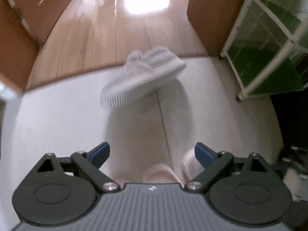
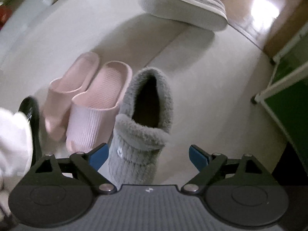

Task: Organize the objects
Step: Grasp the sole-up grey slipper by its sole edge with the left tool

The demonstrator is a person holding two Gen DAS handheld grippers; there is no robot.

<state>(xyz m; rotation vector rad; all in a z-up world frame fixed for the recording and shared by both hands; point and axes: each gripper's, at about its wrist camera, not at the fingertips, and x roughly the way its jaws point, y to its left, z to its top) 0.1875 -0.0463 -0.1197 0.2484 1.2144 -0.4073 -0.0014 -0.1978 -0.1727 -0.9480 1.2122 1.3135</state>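
A grey fluffy slipper [image 2: 142, 119] lies on the white mat [image 2: 202, 88] just ahead of my open right gripper [image 2: 147, 155], its toe between the fingers. Two pink slide sandals [image 2: 90, 100] lie side by side to its left. A second grey slipper [image 1: 142, 75] lies tipped on its side at the mat's far edge; it also shows in the right wrist view [image 2: 182, 7]. My left gripper [image 1: 152, 155] is open and empty over the mat [image 1: 57, 119], well short of that slipper. A pink sandal's edge [image 1: 159, 174] peeks below the left gripper.
A wood floor [image 1: 107, 28] lies beyond the mat. A white-framed rack with green panels [image 1: 269, 44] stands at the right, also in the right wrist view [image 2: 288, 88]. Brown doors or panels [image 1: 17, 38] flank the floor. A white-sleeved arm [image 2: 13, 144] is at left.
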